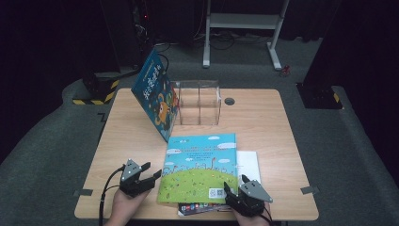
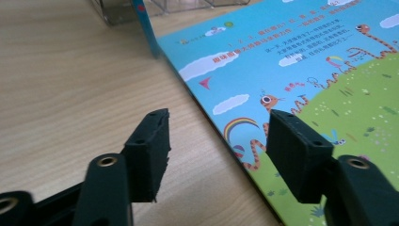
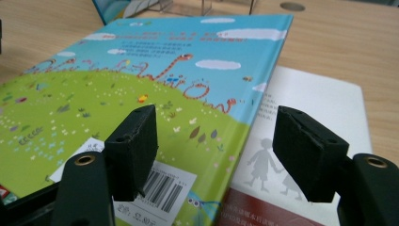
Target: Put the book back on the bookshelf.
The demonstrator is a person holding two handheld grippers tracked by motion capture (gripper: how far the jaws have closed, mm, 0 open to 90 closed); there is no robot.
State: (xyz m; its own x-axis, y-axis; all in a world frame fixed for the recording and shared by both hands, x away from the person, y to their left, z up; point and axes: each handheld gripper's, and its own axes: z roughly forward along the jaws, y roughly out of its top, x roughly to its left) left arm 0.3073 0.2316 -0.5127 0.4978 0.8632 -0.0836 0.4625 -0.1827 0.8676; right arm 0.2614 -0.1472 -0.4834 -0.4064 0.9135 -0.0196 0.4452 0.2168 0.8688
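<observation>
Dark curtains and black stands surround a pale wooden bench (image 1: 263, 122), which carries a few books and a clear box.

At the near left, the left claw (image 1: 149, 173) waits beside the left edge of the blue-and-green picture book (image 1: 200, 167). In the left gripper view, its jaws are apart, one over the bare wood and the other over the cover near the edge. Nothing is pressed between them, so the claw holds nothing. I think this position is chosen so that the jaws can take the thin edge from the side, because a flat book gives no other place to grip.

At the near right, the right claw (image 1: 234, 187) stands at the near right corner of the same book. In the right gripper view, its jaws are also wide and empty, one above the barcode label (image 3: 160, 188) and the other above the white book (image 3: 310, 122) that lies under the picture book and sticks out to the right. Two claws at two sides probably mean that the book is lifted with both, to keep it level.

Farther away, a clear box with compartments (image 1: 199, 102) stands near the far middle of the bench, and a second blue book (image 1: 154, 92) leans tilted against its left side. It seems the box serves as a book stand, and the flat books are stacked near the person to be easy to reach.
</observation>
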